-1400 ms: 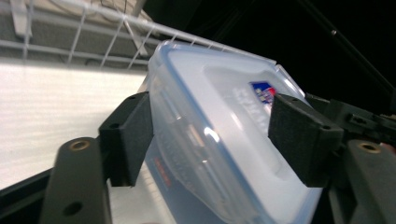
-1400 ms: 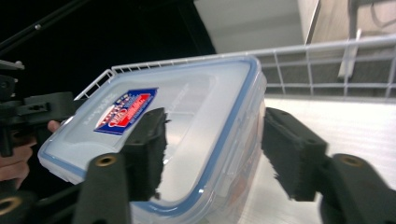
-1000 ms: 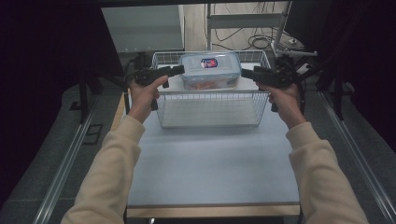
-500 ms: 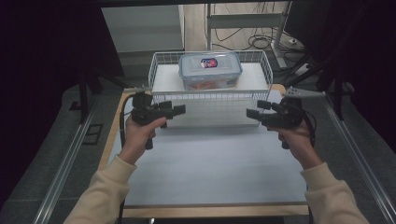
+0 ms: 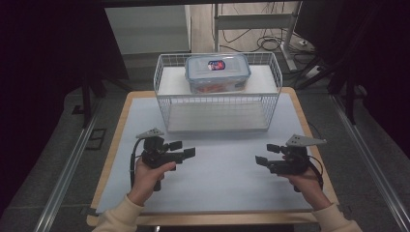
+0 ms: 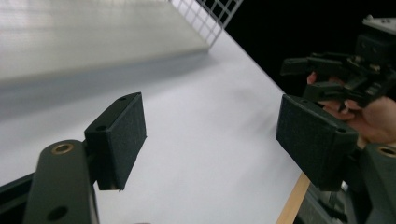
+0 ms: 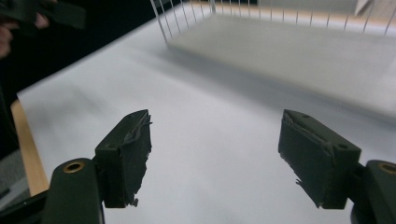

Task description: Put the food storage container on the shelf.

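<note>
A clear plastic lidded box (image 5: 218,73) with a blue-rimmed lid and orange contents sits at the back of a white wire basket (image 5: 217,103) on the table. My left gripper (image 5: 183,149) is held low over the white mat, front left, pointing right; its jaws stand wide apart and empty, and its own view shows the pads (image 6: 122,135). My right gripper (image 5: 266,155) is at the front right, pointing left, open and empty too, its worn pads (image 7: 130,154) far apart. The other hand's gripper (image 6: 348,79) shows in the left gripper view.
A white mat (image 5: 212,179) covers the wooden table (image 5: 116,145). The basket's near wall (image 5: 217,116) stands between both grippers and the box. Metal rails (image 5: 63,179) run along the floor on both sides. A desk frame and cables (image 5: 261,34) lie behind.
Both hands have pulled back from the basket's sides toward the person and now hover over the front of the mat. The box stays in the basket.
</note>
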### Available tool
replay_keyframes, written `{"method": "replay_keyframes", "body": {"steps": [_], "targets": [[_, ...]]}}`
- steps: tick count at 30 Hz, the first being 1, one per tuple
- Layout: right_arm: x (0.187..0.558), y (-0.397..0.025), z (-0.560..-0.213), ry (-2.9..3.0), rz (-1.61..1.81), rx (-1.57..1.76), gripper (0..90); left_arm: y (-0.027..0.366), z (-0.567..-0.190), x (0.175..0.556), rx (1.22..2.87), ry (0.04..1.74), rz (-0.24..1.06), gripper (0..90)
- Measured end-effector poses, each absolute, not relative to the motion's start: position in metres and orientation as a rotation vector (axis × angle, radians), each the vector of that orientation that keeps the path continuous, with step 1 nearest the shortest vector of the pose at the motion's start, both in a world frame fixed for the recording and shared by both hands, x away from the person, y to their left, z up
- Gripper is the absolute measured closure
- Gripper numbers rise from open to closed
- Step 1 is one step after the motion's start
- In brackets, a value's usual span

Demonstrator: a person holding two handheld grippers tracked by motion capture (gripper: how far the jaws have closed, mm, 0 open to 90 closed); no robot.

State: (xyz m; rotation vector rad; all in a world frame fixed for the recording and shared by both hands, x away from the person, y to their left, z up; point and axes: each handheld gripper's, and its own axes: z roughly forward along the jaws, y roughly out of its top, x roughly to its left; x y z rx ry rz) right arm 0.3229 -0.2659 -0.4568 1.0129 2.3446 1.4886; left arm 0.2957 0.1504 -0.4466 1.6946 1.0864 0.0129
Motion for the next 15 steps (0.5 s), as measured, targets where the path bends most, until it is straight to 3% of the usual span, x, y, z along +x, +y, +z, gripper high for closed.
{"method": "replay_keyframes", "body": {"steps": [8, 15], "targets": [[0.321, -0.265, -0.464, 2.343, 1.478, 1.035, 25.4, 0.144, -0.46, 0.294, 1.727, 1.088, 0.025, 24.2], [0.32, -0.268, -0.474, 2.305, 1.427, 1.033, 18.0, 0.139, -0.47, 0.292, 1.766, 1.09, 0.058, 23.2]]}}
